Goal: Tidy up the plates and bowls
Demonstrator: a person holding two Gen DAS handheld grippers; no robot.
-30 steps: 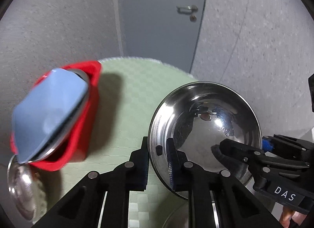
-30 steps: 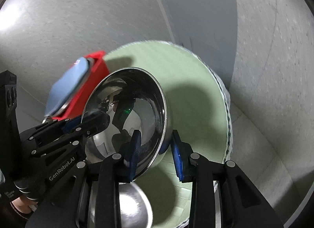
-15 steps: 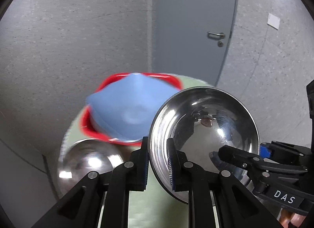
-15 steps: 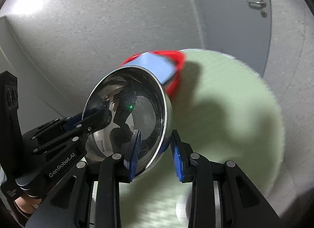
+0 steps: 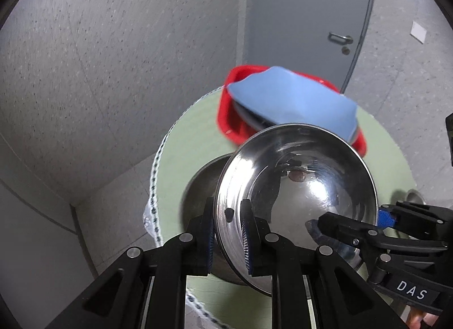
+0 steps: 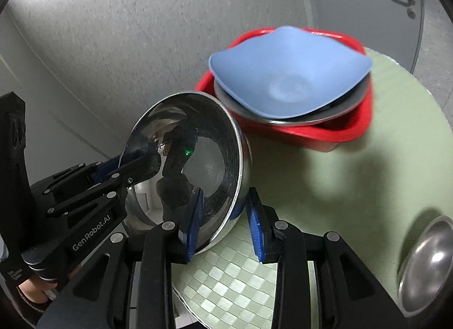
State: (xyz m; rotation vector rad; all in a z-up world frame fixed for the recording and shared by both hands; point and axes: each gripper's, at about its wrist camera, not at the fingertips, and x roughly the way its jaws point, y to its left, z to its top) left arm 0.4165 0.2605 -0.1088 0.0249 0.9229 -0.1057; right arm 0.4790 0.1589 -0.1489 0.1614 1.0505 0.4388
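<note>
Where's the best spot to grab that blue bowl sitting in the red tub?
I'd pinch its thin rim at a flared corner, one finger inside, one outside, coming from above on the near side. The blue bowl sits open side up on a steel dish in the red tub, and its corners rise clear of the tub's wall.

The steel bowl [image 5: 297, 201], carried by both grippers, has swung across the round green table [image 5: 192, 136]. The red bin [image 6: 325, 128] with the blue dish [image 6: 288, 71] has passed from the left gripper's [image 5: 226, 232] left to directly ahead, beyond the bowl. A second steel bowl [image 6: 424, 264] now lies to the right gripper's [image 6: 223, 221] lower right.
</note>
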